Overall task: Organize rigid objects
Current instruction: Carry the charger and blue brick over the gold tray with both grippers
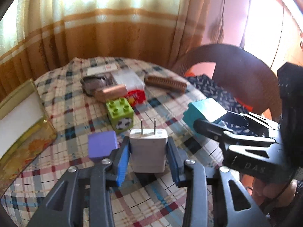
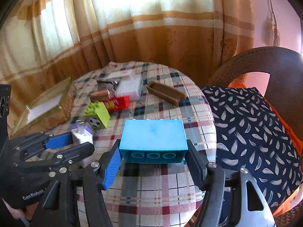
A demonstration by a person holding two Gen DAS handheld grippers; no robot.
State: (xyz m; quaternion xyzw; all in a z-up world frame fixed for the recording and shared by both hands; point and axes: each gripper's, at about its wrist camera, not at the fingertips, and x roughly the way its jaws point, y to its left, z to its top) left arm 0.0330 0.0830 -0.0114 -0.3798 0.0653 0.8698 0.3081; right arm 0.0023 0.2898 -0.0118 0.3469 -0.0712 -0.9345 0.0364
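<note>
My left gripper [image 1: 148, 149] is shut on a white plug adapter [image 1: 148, 147], its two prongs pointing up and away; the adapter hangs just above the plaid tablecloth. A purple cube [image 1: 102, 145] lies right beside its left finger. In the right wrist view the same adapter [image 2: 83, 136] shows at the lower left between the left gripper's fingers. My right gripper [image 2: 153, 155] is shut on a large blue toy brick [image 2: 153, 138], hollow underside facing the camera, held above the table's near right part. That blue brick [image 1: 204, 113] also shows at the right in the left wrist view.
A green studded block with a football print [image 1: 121, 115], a red block [image 1: 137, 96], a copper-coloured cylinder [image 1: 111, 92], a clear box [image 1: 127, 78] and a brown comb-like tray [image 1: 166, 83] lie further back. A yellow-green tray [image 1: 22, 111] sits left. A chair with patterned cloth [image 2: 251, 124] stands right.
</note>
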